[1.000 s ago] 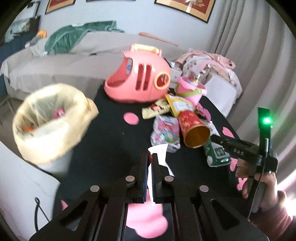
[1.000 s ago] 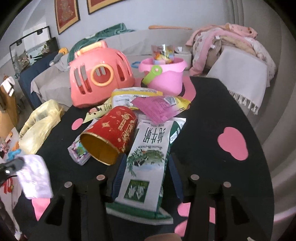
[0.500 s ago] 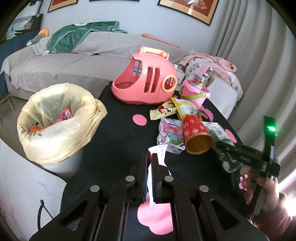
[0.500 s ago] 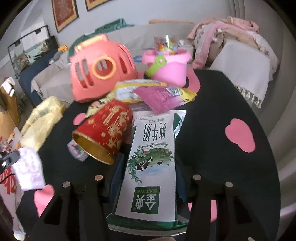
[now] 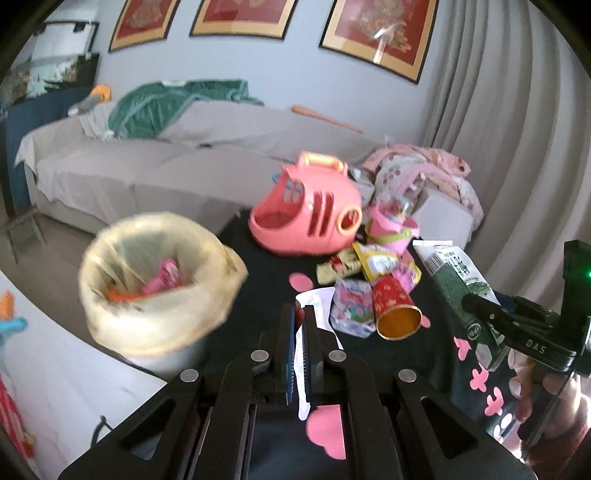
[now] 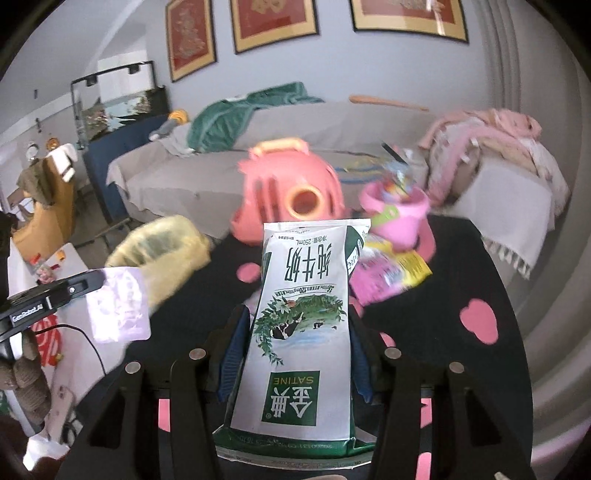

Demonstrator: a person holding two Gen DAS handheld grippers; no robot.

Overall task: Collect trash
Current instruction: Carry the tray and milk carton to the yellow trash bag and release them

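Left tool (image 5: 300, 325): pressed together on a thin white wrapper (image 5: 318, 301).
Right tool (image 6: 295, 343): clamped on the milk pouch (image 6: 301, 325), held clear of the surface (image 6: 436, 314).
Lined bin (image 5: 155, 280): ten o'clock of the left tool.
Red cup (image 5: 395, 310): lying at two o'clock.

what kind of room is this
Most likely a family living room at home: a long grey sofa draped with a green blanket, framed red pictures on the wall, and a pink toy carrier on the black table.
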